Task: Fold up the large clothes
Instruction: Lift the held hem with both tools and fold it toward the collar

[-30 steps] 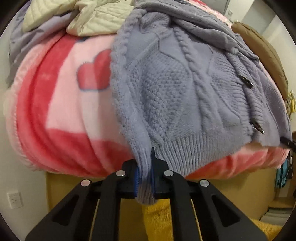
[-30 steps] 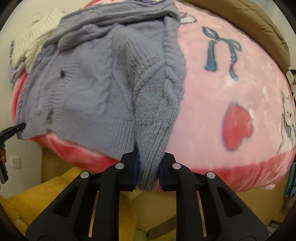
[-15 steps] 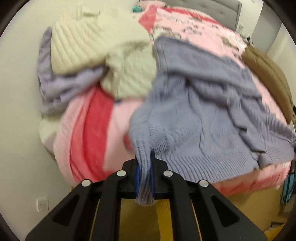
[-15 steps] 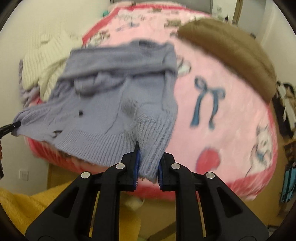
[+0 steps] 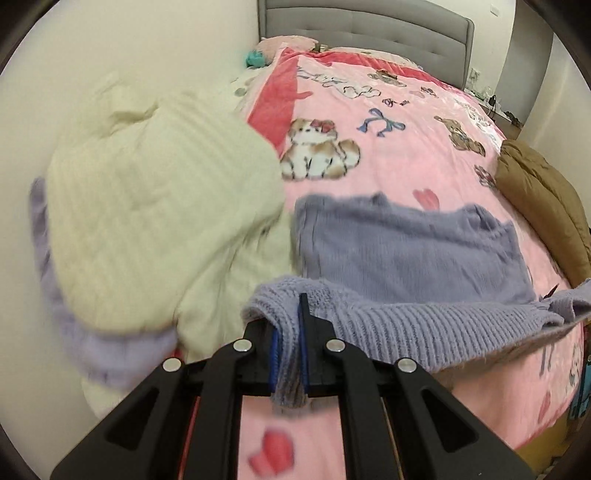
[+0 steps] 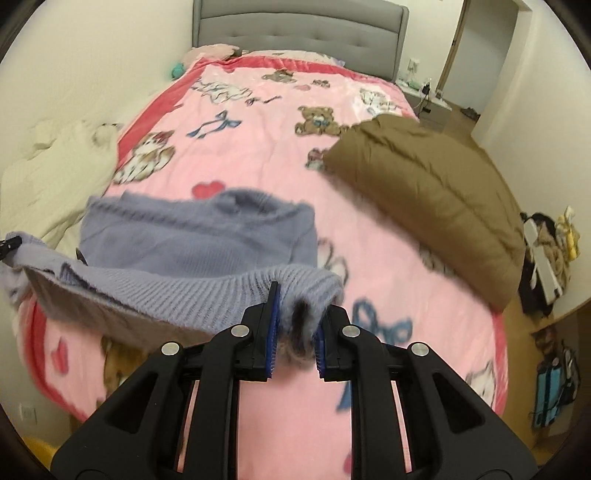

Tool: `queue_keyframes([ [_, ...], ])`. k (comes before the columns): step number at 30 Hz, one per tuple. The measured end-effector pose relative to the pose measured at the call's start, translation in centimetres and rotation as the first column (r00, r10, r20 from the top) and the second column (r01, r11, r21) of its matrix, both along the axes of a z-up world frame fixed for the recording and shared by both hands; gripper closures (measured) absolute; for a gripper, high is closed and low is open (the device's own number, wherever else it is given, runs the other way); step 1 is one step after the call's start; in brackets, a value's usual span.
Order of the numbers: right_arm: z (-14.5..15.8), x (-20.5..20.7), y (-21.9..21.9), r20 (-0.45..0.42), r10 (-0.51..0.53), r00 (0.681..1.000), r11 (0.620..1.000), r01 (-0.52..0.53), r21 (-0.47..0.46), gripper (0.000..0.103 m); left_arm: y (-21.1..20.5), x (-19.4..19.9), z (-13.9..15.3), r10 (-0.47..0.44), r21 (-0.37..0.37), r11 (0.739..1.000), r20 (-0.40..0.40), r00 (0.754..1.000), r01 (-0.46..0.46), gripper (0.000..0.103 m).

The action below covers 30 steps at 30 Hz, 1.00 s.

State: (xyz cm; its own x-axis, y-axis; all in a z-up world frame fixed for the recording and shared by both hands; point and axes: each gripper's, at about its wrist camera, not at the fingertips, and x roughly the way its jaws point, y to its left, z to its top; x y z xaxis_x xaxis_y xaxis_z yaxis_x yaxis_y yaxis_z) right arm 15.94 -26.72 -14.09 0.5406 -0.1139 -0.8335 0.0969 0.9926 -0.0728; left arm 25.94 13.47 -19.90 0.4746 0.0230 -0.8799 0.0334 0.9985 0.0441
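A lavender knit cardigan [image 5: 406, 254] lies partly on the pink blanket, its ribbed hem lifted and stretched between both grippers. My left gripper [image 5: 288, 332] is shut on the hem's left corner, which bunches between the blue pads. In the right wrist view the same cardigan [image 6: 199, 236] spans left to right, and my right gripper [image 6: 295, 325] is shut on its right hem corner. The left gripper's tip [image 6: 9, 245] shows at the far left edge, holding the other corner. The hem hangs raised above the blanket; the upper part rests on the bed.
The pink cartoon-print blanket [image 6: 266, 122] covers the bed, with a grey headboard [image 6: 295, 26] beyond. Cream quilted garments [image 5: 155, 221] with another lavender piece pile at the left by the wall. A brown puffer jacket [image 6: 424, 192] lies at the right edge. Bags hang at the far right.
Both grippers rose and swung forward over the bed, carrying the cardigan's hem up off the bed's foot edge. The view went from the bed's side to looking down its length.
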Motion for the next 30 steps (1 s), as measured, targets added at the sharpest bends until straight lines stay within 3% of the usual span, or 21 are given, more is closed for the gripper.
queue_keyframes([
  [4, -1.3, 5.1, -0.8, -0.021, -0.012, 1.000, 1.000, 0.012, 0.007, 0.088, -1.0, 5.6, -1.3, 0.027, 0.008, 1.000, -0.018, 0.999, -0.027, 0.094],
  [8, -3.2, 9.8, -2.3, -0.034, -0.027, 0.999, 0.997, 0.030, 0.078, 0.088, -1.4, 9.0, -2.3, 0.060, 0.007, 0.998, -0.024, 0.998, -0.060, 0.094],
  [14, -8.5, 17.7, -3.0, -0.105, 0.032, 0.994, 0.997, -0.025, 0.073, 0.087, -1.6, 14.9, -5.2, 0.141, 0.004, 0.990, -0.060, 0.988, -0.141, 0.094],
  [19, -13.2, 23.7, -3.5, -0.156, 0.045, 0.987, 0.996, -0.032, 0.089, 0.087, -3.4, 19.4, -8.9, 0.125, 0.107, 0.987, -0.087, 0.988, -0.116, 0.094],
  [24, -17.2, 27.2, -4.8, -0.244, 0.010, 0.970, 0.991, 0.022, 0.130, 0.087, -3.2, 22.2, -11.7, 0.156, 0.096, 0.985, -0.144, 0.977, -0.144, 0.094],
  [27, -19.3, 28.5, -5.3, -0.291, -0.009, 0.957, 0.987, 0.056, 0.151, 0.083, -4.5, 23.2, -13.5, 0.113, 0.168, 0.982, -0.175, 0.978, -0.083, 0.090],
  [30, -19.4, 28.7, -5.2, -0.286, 0.013, 0.958, 0.982, 0.041, 0.184, 0.076, -5.2, 23.2, -13.9, 0.054, 0.162, 0.986, -0.175, 0.983, -0.025, 0.084],
])
